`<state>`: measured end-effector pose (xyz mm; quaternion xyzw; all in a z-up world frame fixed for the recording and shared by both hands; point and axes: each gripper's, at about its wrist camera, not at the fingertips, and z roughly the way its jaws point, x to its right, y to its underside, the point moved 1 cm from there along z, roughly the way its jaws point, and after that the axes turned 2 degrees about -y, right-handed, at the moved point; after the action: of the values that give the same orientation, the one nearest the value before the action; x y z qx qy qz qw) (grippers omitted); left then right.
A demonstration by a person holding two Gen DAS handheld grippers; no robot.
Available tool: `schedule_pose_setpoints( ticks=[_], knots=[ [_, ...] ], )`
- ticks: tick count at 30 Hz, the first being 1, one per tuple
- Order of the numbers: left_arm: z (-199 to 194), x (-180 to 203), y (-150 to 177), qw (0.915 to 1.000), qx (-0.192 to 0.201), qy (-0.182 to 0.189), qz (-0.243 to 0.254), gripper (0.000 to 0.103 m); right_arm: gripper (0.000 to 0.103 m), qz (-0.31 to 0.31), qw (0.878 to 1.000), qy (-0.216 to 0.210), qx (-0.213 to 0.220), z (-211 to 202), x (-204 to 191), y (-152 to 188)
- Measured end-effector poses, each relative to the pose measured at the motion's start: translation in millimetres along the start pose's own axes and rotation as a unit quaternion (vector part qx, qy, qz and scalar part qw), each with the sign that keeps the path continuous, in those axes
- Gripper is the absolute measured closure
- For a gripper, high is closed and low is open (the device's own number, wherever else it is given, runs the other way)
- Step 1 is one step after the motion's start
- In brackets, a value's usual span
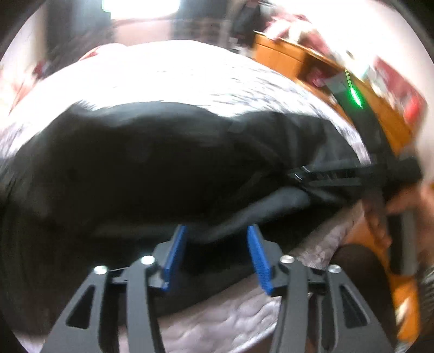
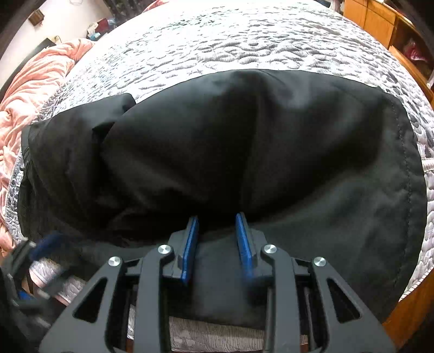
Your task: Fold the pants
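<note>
While the black pants [image 2: 244, 152] lie half-folded across the grey quilted bed [image 2: 217, 38], bunched up toward nine o'clock in my right view, I'm watching the near edge at six o'clock. My right tool [image 2: 215, 230] stands narrowly parted over that edge; cloth sits under the pads, but I can't tell whether they pinch it. My left tool [image 1: 217, 244] is clearly open, nothing held, a grey fold just ahead of its tips. Risk now: if the right pads catch only the top layer, the fold peels apart. That bunched hump could also drag and skew the stack. The wooden furniture [image 2: 379, 19] at one o'clock stays well clear.
</note>
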<state>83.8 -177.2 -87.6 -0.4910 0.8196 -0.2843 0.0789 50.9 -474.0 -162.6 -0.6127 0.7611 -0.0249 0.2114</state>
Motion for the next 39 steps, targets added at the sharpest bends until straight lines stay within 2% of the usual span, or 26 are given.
schedule_pose_setpoints(
  ticks=[2, 5, 9, 13, 15, 16, 18, 21, 22, 23, 25, 27, 29, 31, 33, 36, 39],
  knots=[
    [-7, -31, -2, 0.9982, -0.011, 0.001, -0.058, 0.052, 0.075, 0.001, 1.000, 0.004, 0.002, 2, -2, -1],
    [-9, -78, -5, 0.9906, -0.017, 0.005, -0.136, 0.052, 0.075, -0.004, 1.000, 0.013, 0.007, 1, -2, 0],
    [-5, -130, -17, 0.9733, -0.017, 0.034, -0.226, 0.050, 0.075, -0.002, 1.000, 0.007, 0.006, 1, -4, 7],
    [14, -155, -24, 0.9602, -0.037, 0.043, -0.273, 0.045, 0.075, -0.002, 1.000, 0.005, 0.005, -1, -4, 7],
    [23, -162, -25, 0.9513, -0.049, 0.064, -0.297, 0.045, 0.075, -0.004, 1.000, 0.006, 0.007, 0, -2, 7],
    [26, -163, -24, 0.9461, -0.053, 0.073, -0.311, 0.047, 0.075, -0.004, 1.000, 0.006, 0.007, -1, 0, 7],
    [27, -162, -24, 0.9428, -0.049, 0.083, -0.319, 0.053, 0.075, -0.003, 1.000, 0.006, 0.006, 0, -1, 7],
    [33, -150, -27, 0.9494, -0.051, 0.067, -0.303, 0.062, 0.074, -0.007, 1.000, 0.011, 0.004, 1, -3, 7],
    [35, -147, -28, 0.9516, -0.048, 0.058, -0.298, 0.072, 0.074, -0.009, 1.000, 0.014, 0.004, 2, -4, 7],
    [34, -148, -30, 0.9521, -0.046, 0.052, -0.298, 0.076, 0.074, -0.010, 1.000, 0.015, 0.005, 2, -5, 7],
    [34, -148, -33, 0.9491, -0.039, 0.060, -0.307, 0.094, 0.074, -0.009, 1.000, 0.015, 0.005, 2, -8, 8],
    [28, -148, -33, 0.9477, -0.024, 0.066, -0.311, 0.097, 0.074, -0.006, 1.000, 0.011, 0.004, 2, -8, 8],
    [10, -142, -34, 0.9538, 0.015, 0.051, -0.296, 0.099, 0.074, -0.006, 1.000, 0.008, 0.002, 2, -7, 7],
    [-24, -114, -30, 0.9628, 0.085, 0.016, -0.256, 0.099, 0.074, -0.004, 1.000, 0.005, 0.001, 2, -6, 6],
    [-42, -93, -18, 0.9635, 0.117, -0.009, -0.241, 0.098, 0.074, -0.003, 1.000, 0.005, 0.000, 2, -6, 6],
    [-47, -72, 10, 0.9645, 0.125, -0.042, -0.229, 0.098, 0.074, -0.009, 1.000, 0.012, -0.001, 3, -5, 6],
    [-34, -65, 37, 0.9669, 0.107, -0.059, -0.224, 0.097, 0.074, -0.010, 1.000, 0.017, -0.004, 4, -7, 5]
  ],
)
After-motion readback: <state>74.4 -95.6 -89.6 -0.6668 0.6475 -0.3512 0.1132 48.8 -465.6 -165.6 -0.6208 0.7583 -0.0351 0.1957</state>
